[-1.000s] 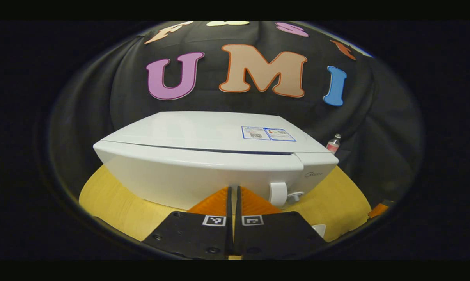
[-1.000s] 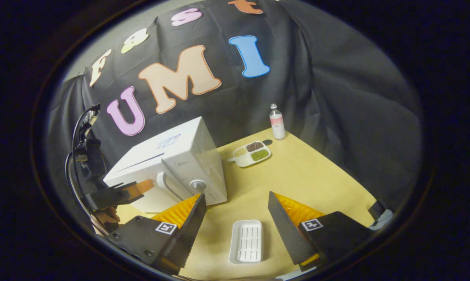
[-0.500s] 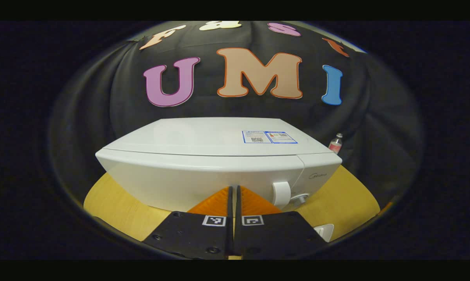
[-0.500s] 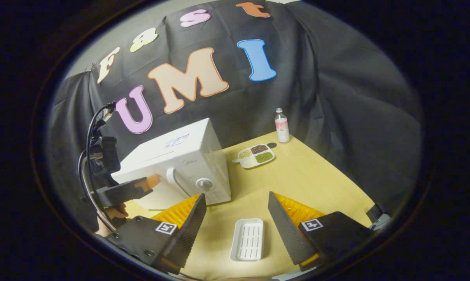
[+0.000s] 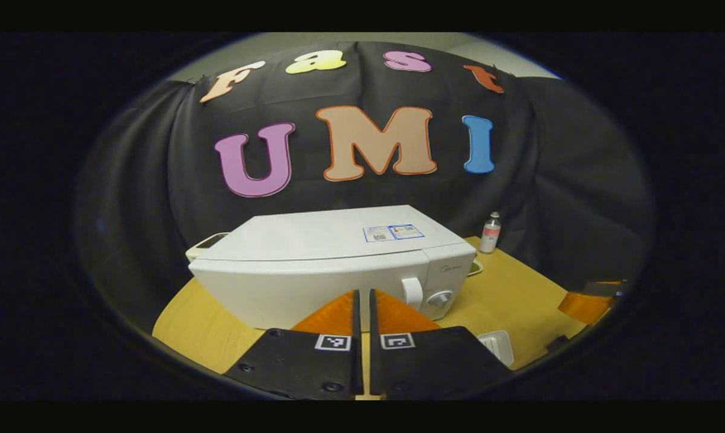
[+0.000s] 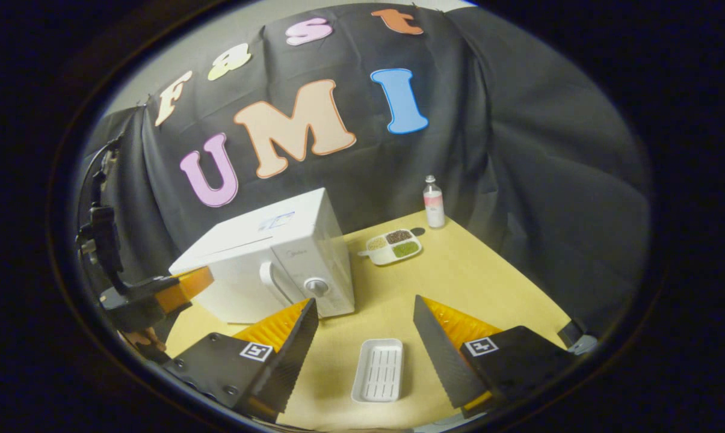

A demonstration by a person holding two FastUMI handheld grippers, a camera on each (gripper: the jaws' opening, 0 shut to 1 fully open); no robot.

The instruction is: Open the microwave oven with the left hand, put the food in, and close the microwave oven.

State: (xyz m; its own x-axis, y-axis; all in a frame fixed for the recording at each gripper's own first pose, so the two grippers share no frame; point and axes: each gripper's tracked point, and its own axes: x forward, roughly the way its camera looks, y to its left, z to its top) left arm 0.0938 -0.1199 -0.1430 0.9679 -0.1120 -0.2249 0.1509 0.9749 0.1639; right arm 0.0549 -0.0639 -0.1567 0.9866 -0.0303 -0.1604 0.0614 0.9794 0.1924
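A white microwave (image 5: 332,264) (image 6: 272,258) stands on the yellow table with its door closed; its handle (image 5: 411,293) (image 6: 270,278) and knob (image 6: 316,287) sit at the right of the front. My left gripper (image 5: 363,293) is shut on nothing, a short way off the door and left of the handle; it appears again as the left gripper (image 6: 175,285), held by a hand. The food, a divided dish of grains (image 6: 392,245), lies on the table behind the microwave's right side. My right gripper (image 6: 364,300) is open above the table, near the microwave's front right corner.
An empty white ribbed tray (image 6: 378,370) (image 5: 497,346) lies on the table between the right gripper's fingers. A small bottle (image 6: 434,202) (image 5: 491,232) stands at the far table edge by the cloth wall. Bare yellow table (image 6: 476,270) stretches right of the microwave.
My left gripper has drawn back from the microwave's front, still shut, so the oven looks smaller and farther off. The right gripper has barely shifted and stays open.
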